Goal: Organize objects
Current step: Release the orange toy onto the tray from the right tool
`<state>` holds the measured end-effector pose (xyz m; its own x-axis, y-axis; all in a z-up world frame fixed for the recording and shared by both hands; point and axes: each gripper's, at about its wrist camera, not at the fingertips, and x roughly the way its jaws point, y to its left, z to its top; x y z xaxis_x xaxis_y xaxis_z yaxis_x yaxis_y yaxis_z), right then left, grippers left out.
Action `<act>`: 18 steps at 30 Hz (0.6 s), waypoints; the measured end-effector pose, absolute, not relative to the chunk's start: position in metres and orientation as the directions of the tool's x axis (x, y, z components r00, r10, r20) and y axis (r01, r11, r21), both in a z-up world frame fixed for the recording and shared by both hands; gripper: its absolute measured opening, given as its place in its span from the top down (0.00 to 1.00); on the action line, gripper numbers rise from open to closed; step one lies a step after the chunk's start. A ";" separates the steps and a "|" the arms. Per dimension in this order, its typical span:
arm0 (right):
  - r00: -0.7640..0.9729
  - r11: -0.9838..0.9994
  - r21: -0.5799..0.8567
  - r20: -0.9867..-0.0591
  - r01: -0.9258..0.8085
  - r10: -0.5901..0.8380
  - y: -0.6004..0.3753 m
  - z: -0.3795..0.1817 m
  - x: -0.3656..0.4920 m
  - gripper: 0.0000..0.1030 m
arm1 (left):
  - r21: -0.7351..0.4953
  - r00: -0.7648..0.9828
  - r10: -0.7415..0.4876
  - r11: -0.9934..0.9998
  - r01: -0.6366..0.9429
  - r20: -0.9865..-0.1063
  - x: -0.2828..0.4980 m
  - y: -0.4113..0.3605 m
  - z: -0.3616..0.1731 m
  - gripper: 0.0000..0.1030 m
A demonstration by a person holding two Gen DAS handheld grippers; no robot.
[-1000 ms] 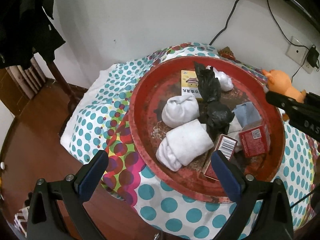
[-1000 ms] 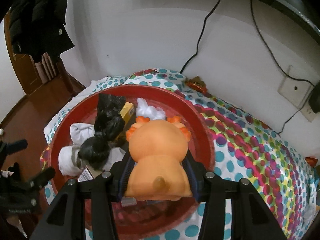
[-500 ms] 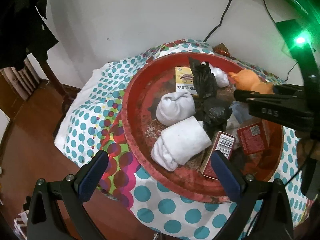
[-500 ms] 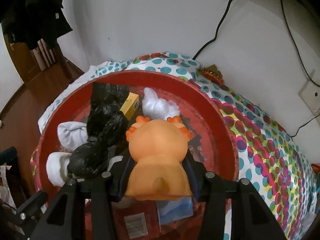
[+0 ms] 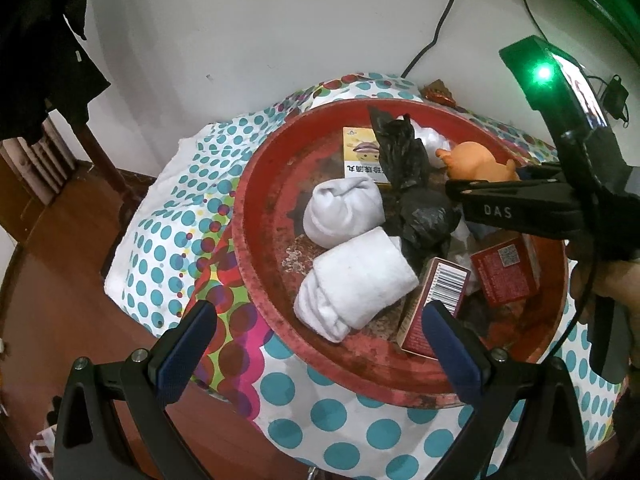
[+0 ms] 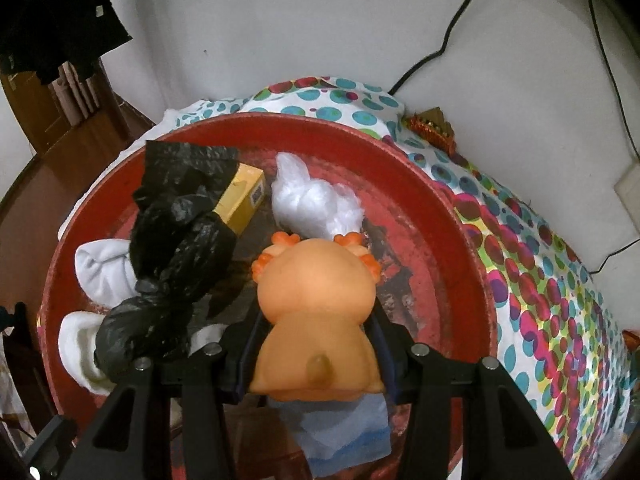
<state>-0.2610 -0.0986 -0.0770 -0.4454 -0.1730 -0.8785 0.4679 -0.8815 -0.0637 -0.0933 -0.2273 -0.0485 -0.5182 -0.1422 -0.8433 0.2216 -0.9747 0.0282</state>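
Observation:
A round red tray (image 5: 256,264) (image 6: 472,256) sits on a dotted tablecloth. In it lie two rolled white socks (image 5: 352,284), a knotted black plastic bag (image 5: 416,208) (image 6: 176,248), a yellow box (image 5: 360,152) (image 6: 240,200), red boxes (image 5: 504,272), a white plastic bag (image 6: 316,204) and a pale blue packet (image 6: 348,436). My right gripper (image 6: 314,320) (image 5: 460,196) is shut on an orange rubber animal toy (image 6: 316,304) (image 5: 476,160) and holds it over the tray's middle. My left gripper (image 5: 316,340) stands open at the tray's near rim, with nothing between its fingers.
The dotted tablecloth (image 5: 180,216) (image 6: 552,280) covers a small table against a white wall. Black cables (image 6: 448,40) hang down the wall. A red-gold ornament (image 6: 432,128) lies behind the tray. Dark clothing (image 5: 40,40) hangs at upper left above a wooden floor (image 5: 52,320).
My right gripper has carried the orange toy from the tray's right side inward and lower, over the tray's middle. The left gripper has stayed where it was, still open.

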 end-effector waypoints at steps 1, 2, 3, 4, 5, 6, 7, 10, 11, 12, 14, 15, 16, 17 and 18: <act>-0.447 -0.881 -0.067 -0.878 0.469 -0.171 -0.099 -0.077 -0.261 0.52 | 0.031 -0.518 -0.145 -0.974 0.222 -0.843 -0.093 -0.227 -0.049 0.01; -0.448 -0.879 -0.073 -0.878 0.470 -0.166 -0.101 -0.078 -0.261 0.52 | 0.035 -0.516 -0.148 -0.974 0.223 -0.844 -0.093 -0.226 -0.049 0.01; -0.447 -0.880 -0.072 -0.879 0.470 -0.167 -0.101 -0.078 -0.261 0.51 | 0.037 -0.516 -0.149 -0.974 0.222 -0.843 -0.094 -0.226 -0.050 0.01; -0.443 -0.880 -0.069 -0.881 0.469 -0.167 -0.102 -0.080 -0.261 0.51 | 0.036 -0.516 -0.149 -0.974 0.224 -0.843 -0.094 -0.226 -0.050 0.01; -0.441 -0.882 -0.067 -0.882 0.466 -0.166 -0.102 -0.081 -0.261 0.51 | 0.036 -0.514 -0.149 -0.974 0.224 -0.845 -0.094 -0.226 -0.050 0.01; -0.442 -0.884 -0.066 -0.881 0.464 -0.166 -0.103 -0.081 -0.261 0.51 | 0.034 -0.516 -0.147 -0.974 0.222 -0.844 -0.094 -0.226 -0.050 0.01; -0.443 -0.885 -0.066 -0.881 0.461 -0.166 -0.103 -0.082 -0.261 0.51 | 0.034 -0.518 -0.148 -0.974 0.224 -0.843 -0.094 -0.226 -0.050 0.01; -0.444 -0.890 -0.059 -0.880 0.451 -0.167 -0.102 -0.082 -0.260 0.51 | 0.035 -0.514 -0.151 -0.973 0.228 -0.844 -0.094 -0.226 -0.051 0.01; -0.445 -0.890 -0.057 -0.879 0.452 -0.170 -0.102 -0.081 -0.258 0.51 | 0.031 -0.514 -0.148 -0.973 0.229 -0.845 -0.095 -0.226 -0.051 0.01; -0.448 -0.891 -0.059 -0.878 0.450 -0.168 -0.102 -0.080 -0.258 0.51 | 0.029 -0.514 -0.146 -0.973 0.228 -0.845 -0.095 -0.226 -0.051 0.01; -0.453 -0.895 -0.065 -0.877 0.442 -0.160 -0.101 -0.079 -0.256 0.51 | 0.027 -0.514 -0.143 -0.973 0.228 -0.846 -0.094 -0.226 -0.050 0.01; -0.455 -0.896 -0.065 -0.876 0.439 -0.159 -0.101 -0.078 -0.256 0.51 | 0.027 -0.514 -0.143 -0.974 0.226 -0.846 -0.094 -0.226 -0.050 0.01; -0.456 -0.897 -0.065 -0.875 0.438 -0.160 -0.100 -0.078 -0.255 0.51 | 0.029 -0.516 -0.144 -0.974 0.224 -0.844 -0.094 -0.226 -0.049 0.01; -0.461 -0.897 -0.070 -0.873 0.437 -0.157 -0.100 -0.076 -0.252 0.51 | 0.032 -0.517 -0.146 -0.974 0.223 -0.843 -0.093 -0.225 -0.048 0.01; -0.465 -0.896 -0.072 -0.871 0.438 -0.157 -0.099 -0.075 -0.251 0.51 | 0.033 -0.519 -0.147 -0.975 0.222 -0.842 -0.093 -0.225 -0.047 0.01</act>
